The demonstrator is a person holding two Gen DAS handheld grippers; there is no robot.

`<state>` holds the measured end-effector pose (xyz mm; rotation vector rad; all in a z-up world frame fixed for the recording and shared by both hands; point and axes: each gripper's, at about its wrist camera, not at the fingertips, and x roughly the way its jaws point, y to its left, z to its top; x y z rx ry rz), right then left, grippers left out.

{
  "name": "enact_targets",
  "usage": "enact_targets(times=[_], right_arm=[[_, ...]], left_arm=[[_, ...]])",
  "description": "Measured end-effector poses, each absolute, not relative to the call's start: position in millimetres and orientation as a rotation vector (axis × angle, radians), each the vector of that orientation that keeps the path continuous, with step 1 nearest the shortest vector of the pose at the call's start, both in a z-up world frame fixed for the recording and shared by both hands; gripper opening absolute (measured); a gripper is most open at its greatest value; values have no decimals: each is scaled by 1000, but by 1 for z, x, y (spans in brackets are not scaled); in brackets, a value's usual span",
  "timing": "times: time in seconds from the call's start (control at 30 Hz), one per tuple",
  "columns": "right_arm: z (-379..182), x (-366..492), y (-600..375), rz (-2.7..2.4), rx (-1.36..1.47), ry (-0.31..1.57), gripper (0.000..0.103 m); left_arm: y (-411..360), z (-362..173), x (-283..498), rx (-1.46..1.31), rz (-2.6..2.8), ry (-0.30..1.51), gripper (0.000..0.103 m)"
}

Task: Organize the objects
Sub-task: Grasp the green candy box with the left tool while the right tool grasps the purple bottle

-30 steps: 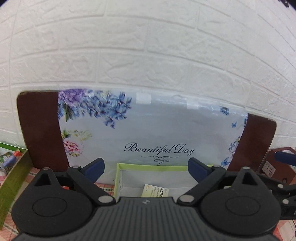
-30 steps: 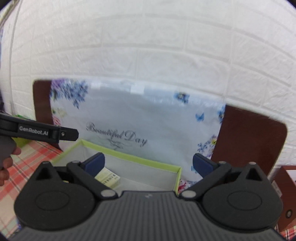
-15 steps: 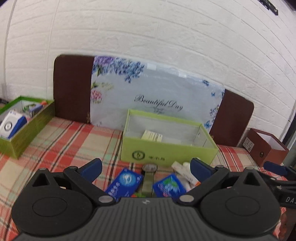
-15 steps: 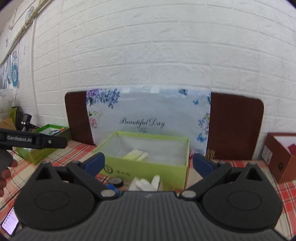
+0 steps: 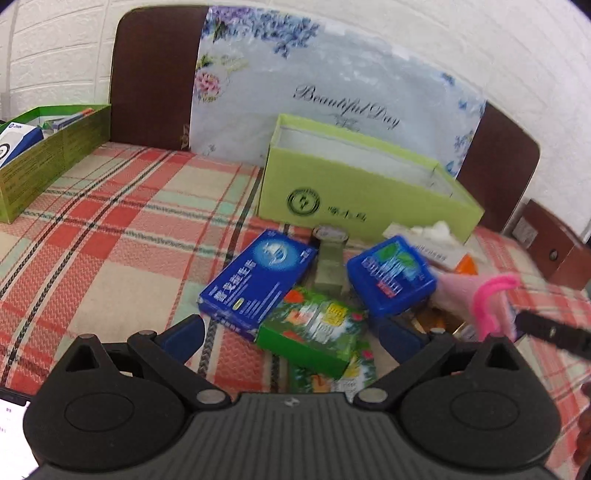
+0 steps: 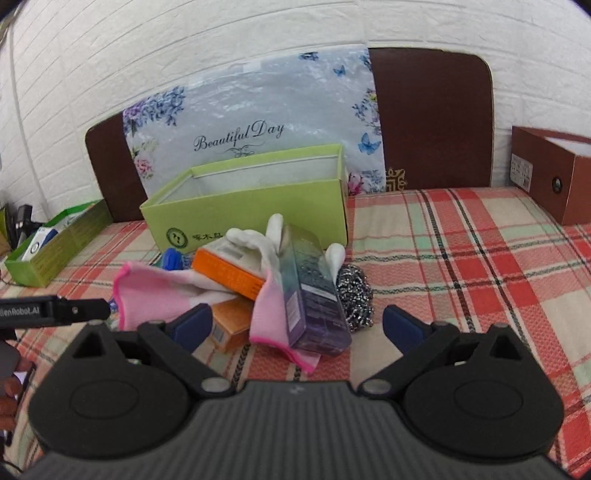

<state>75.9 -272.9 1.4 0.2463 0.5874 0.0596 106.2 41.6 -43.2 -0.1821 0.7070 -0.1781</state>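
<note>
Where white brick wall [image 6: 258, 33] rises, plaid tablecloth [image 6: 461, 258] spreads.

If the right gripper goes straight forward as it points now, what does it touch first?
Probably the purple box, which lies tilted on the pink cloth between the right gripper's open jaws. The scourer sits just behind; depth is uncertain.

Left gripper [image 5: 290, 334]: black two-finger tool with dark blue fingertip pads [image 5: 184, 332], jaws spread wide, nothing between them; tilted downward.
Right gripper [image 6: 297, 326]: matching black two-finger tool with dark blue fingertip pads [image 6: 402, 328], jaws spread wide, nothing gripped; tilted downward.
Relative position: each tool's black side bar shows at the edge of the other's view, so the two sit side by side.
Left hand [image 6: 9, 391]: partly visible at the frame edge of the right wrist view; grip detail cannot be told.
</note>
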Motion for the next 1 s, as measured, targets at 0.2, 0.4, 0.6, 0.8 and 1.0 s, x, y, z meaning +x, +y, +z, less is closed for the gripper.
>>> enact_targets(times=[0.2,0.4,0.6,0.8,1.0], right_arm=[[-16,102,-284,74,321,638,84],[-23,97,-291,162,426,648,47],[-2,70,-270,114,232,606,45],[9,25,-243,116,79,609,44],[-2,-18,-232,138,41,686,44]], left_arm=[[36,-46,120,-166,-182,702,103],[26,-57,137,-129,-266,744,95],[29,-56,130,-166,-314,734,64],[40,-47,91,-214,-333,726,64],[39,-46,38,-219,-391,753,64]])
